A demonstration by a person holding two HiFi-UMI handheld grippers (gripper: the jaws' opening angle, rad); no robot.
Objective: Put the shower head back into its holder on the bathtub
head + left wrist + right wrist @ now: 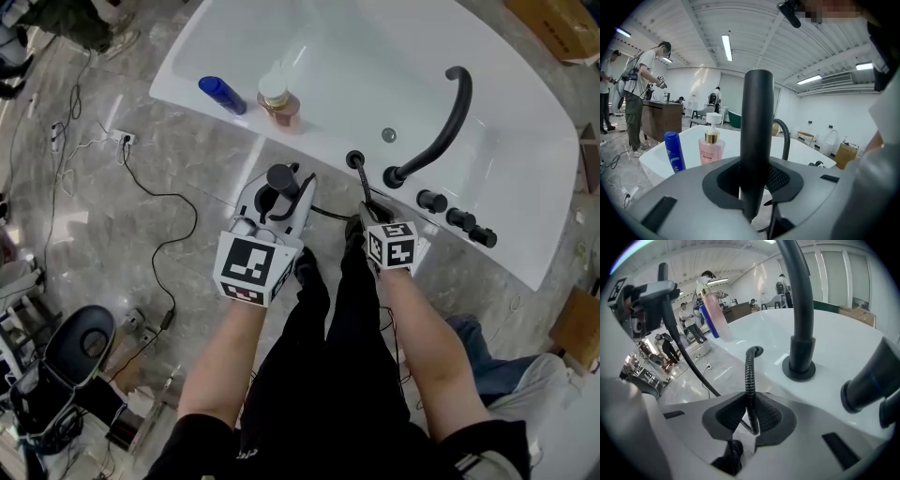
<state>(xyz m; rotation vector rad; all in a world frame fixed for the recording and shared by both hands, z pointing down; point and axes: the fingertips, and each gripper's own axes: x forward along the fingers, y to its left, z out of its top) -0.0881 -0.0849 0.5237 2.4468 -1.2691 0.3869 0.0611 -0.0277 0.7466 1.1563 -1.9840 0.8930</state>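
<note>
My left gripper is shut on the black shower head, whose thick handle stands upright between the jaws of the left gripper. It hangs over the floor just in front of the white bathtub. The ribbed black hose runs from the round holder hole in the tub rim down into my right gripper, which is shut on it. In the head view the right gripper sits at the rim's edge, just below the holder hole.
A blue bottle and a pink pump bottle stand on the rim to the left. A black arched spout and several black knobs lie right of the hole. Cables and a power strip cross the floor.
</note>
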